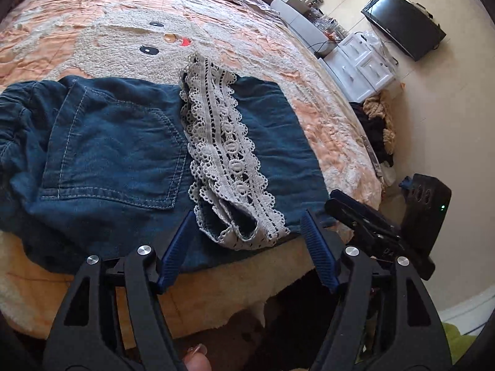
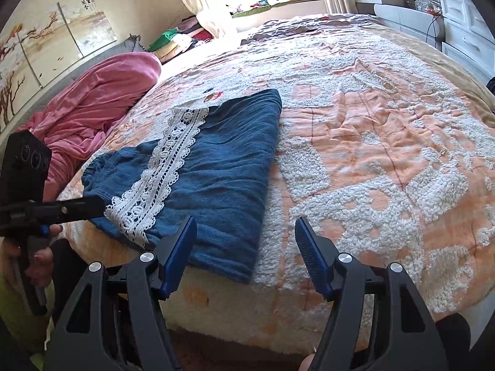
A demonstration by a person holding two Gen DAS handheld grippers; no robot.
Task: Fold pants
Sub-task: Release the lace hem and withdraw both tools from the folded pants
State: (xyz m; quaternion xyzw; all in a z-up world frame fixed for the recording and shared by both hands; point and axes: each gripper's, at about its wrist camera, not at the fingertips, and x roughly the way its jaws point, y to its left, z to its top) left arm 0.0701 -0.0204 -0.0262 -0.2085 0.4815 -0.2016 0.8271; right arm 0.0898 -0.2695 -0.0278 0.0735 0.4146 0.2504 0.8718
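Note:
Blue denim pants [image 1: 117, 151] lie folded near the front edge of the bed, back pocket up. A white lace hem [image 1: 229, 167] lies across them. My left gripper [image 1: 247, 232] is open and empty, just above the pants' near edge and the lace end. In the right wrist view the pants [image 2: 222, 173] lie left of centre with the lace hem [image 2: 161, 179] on top. My right gripper [image 2: 246, 235] is open and empty, at the pants' right near corner above the bedspread. The left gripper's body [image 2: 52, 210] shows at the left.
The peach and white bedspread [image 2: 371, 142] covers the bed. A pink blanket [image 2: 102, 99] lies at the far left. White drawers [image 1: 362, 65], a black monitor [image 1: 405, 23] and a clothes pile [image 1: 377, 123] are on the floor to the right. The right gripper's body [image 1: 386, 225] is close at the right.

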